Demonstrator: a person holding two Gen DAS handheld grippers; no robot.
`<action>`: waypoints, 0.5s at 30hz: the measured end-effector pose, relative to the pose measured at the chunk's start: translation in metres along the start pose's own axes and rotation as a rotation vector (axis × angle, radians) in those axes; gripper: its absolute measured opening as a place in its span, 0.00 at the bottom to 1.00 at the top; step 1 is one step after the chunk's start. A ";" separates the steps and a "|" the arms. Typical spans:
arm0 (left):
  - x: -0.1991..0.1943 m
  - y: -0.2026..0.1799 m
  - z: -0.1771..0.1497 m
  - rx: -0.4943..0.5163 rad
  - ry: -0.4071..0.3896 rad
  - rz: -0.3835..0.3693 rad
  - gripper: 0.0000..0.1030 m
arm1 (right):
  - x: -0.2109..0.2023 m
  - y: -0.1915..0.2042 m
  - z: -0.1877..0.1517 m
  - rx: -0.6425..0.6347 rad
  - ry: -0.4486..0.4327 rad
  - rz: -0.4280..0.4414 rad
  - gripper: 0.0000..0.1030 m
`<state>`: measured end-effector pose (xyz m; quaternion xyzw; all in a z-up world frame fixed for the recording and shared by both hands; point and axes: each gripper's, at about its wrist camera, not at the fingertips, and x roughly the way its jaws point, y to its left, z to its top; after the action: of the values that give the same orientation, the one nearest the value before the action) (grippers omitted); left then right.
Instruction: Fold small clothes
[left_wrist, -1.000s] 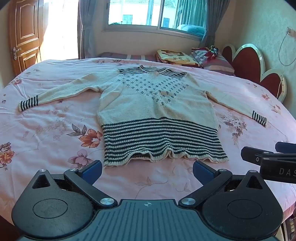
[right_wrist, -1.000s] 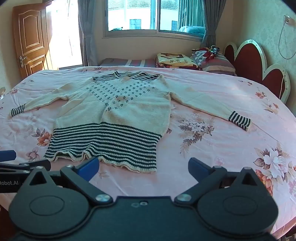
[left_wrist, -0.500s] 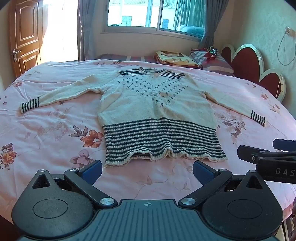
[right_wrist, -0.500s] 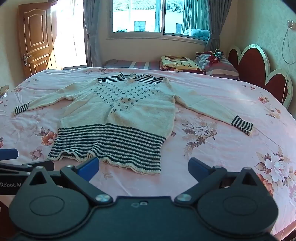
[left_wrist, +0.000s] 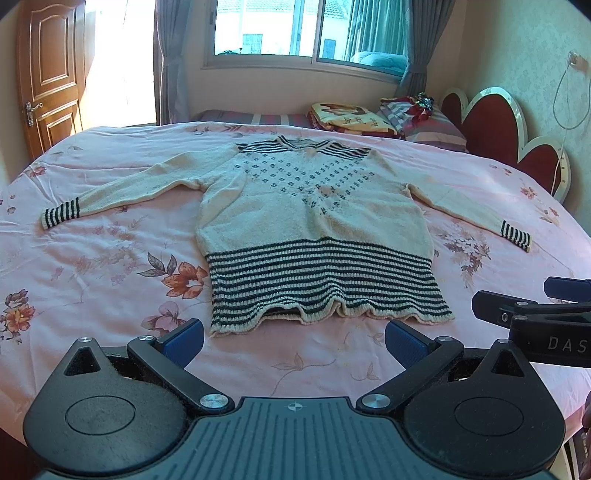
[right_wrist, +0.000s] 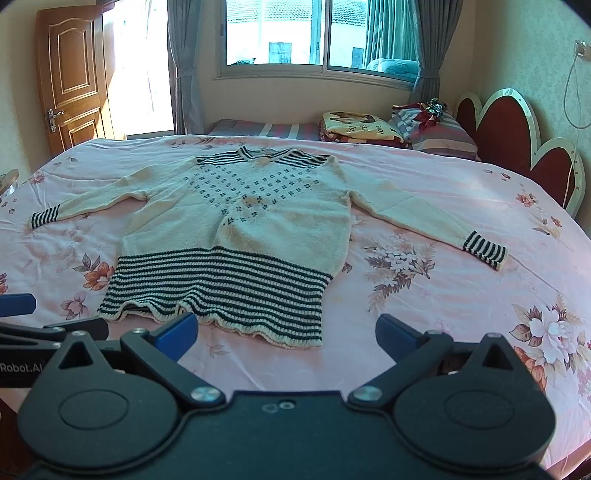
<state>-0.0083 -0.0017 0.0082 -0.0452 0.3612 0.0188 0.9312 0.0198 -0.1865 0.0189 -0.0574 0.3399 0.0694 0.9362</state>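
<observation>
A cream knit sweater (left_wrist: 314, 225) with a dark striped hem, cuffs and collar lies flat, face up, sleeves spread, on the pink floral bedspread (left_wrist: 92, 266). It also shows in the right wrist view (right_wrist: 243, 236). My left gripper (left_wrist: 293, 341) is open and empty, hovering just short of the hem. My right gripper (right_wrist: 286, 334) is open and empty, near the hem's right corner. The right gripper also shows at the right edge of the left wrist view (left_wrist: 532, 314). The left gripper shows at the left edge of the right wrist view (right_wrist: 44, 328).
Folded blankets (left_wrist: 351, 118) and pillows (left_wrist: 432, 125) lie at the far side of the bed by a red headboard (left_wrist: 498, 125). A wooden door (left_wrist: 48, 77) and a window (left_wrist: 306, 29) are behind the bed.
Both grippers have drawn back and risen slightly, so the sweater sits a little farther and lower in view. Both stay open; the sweater has not moved.
</observation>
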 end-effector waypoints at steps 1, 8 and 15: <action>0.000 0.000 0.000 0.000 0.000 0.000 1.00 | -0.001 0.000 0.000 0.000 -0.001 0.000 0.99; 0.001 0.000 0.001 0.000 0.002 0.000 1.00 | 0.000 0.000 0.000 0.003 0.001 -0.002 0.99; 0.002 0.002 -0.001 -0.006 0.003 0.003 1.00 | 0.000 0.000 0.000 0.003 0.001 -0.003 0.99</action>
<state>-0.0075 0.0006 0.0064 -0.0476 0.3625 0.0214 0.9305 0.0195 -0.1867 0.0188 -0.0566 0.3405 0.0676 0.9361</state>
